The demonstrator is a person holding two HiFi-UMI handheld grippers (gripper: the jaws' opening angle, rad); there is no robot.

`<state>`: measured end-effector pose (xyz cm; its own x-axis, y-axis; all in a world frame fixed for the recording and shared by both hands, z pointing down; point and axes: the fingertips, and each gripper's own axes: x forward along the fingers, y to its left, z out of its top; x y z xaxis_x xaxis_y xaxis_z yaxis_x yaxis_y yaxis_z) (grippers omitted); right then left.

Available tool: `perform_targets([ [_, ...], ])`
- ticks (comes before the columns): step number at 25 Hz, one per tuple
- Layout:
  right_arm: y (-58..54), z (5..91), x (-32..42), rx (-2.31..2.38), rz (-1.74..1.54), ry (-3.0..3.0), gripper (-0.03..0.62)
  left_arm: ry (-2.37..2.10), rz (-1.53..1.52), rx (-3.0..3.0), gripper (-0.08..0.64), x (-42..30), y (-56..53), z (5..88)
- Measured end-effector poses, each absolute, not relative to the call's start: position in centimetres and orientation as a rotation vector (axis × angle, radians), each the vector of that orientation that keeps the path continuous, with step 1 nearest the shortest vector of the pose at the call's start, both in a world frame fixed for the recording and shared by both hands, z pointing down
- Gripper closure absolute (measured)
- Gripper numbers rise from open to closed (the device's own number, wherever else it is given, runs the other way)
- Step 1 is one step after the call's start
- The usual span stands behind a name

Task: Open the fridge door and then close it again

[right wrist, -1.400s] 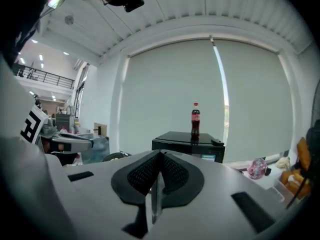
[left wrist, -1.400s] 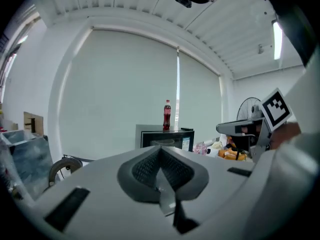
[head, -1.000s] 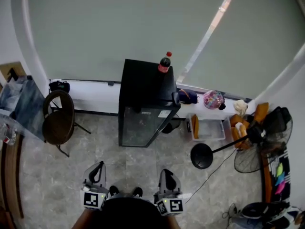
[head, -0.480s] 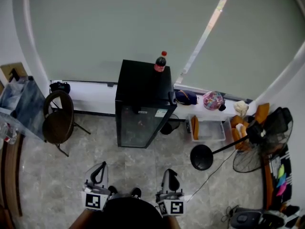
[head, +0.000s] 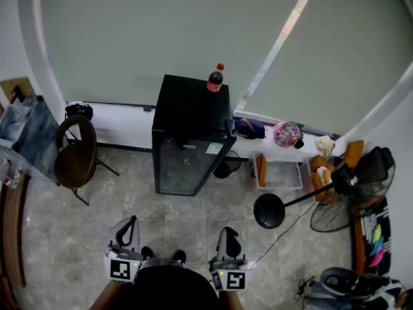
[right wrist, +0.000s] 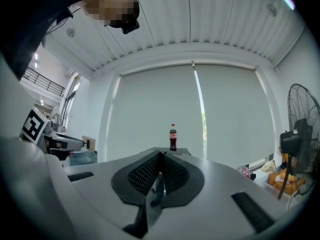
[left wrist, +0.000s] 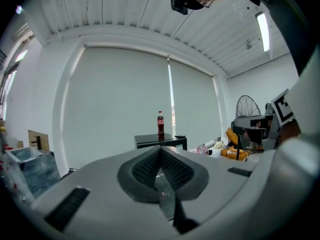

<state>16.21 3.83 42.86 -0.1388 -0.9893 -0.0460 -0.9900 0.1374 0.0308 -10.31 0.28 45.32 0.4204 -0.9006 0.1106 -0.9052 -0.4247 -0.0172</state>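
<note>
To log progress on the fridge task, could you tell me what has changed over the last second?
Only the view shifted: the fridge and cola bottle sit slightly higher and further left in the head view. Nothing was grasped or released. The left hand-held gripper and right hand-held gripper stay shut, empty and well short of the fridge, whose door stays closed.

Past the left gripper (left wrist: 160,156) and the right gripper (right wrist: 160,160), each gripper's own body covers the fridge (left wrist: 150,139) below its top, so the door is hidden there. From my head, the fridge's dark glass door (head: 181,166) shows nothing I can make out inside, and I cannot find a handle. The bottle (head: 214,81) on top has a label too small to read. Right of the fridge, the things on the ledge (head: 303,142) are too small to name. My forearms (head: 106,297) are cut off by the lower edge.
</note>
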Motion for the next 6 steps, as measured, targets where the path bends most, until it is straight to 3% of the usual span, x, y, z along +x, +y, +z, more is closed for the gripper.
perform_targets([
  [6,4.35,43.25,16.69,-2.064,0.091,2.375,0.581,-1.665,0.174,2.605,0.553,-10.25,0.65,45.71],
])
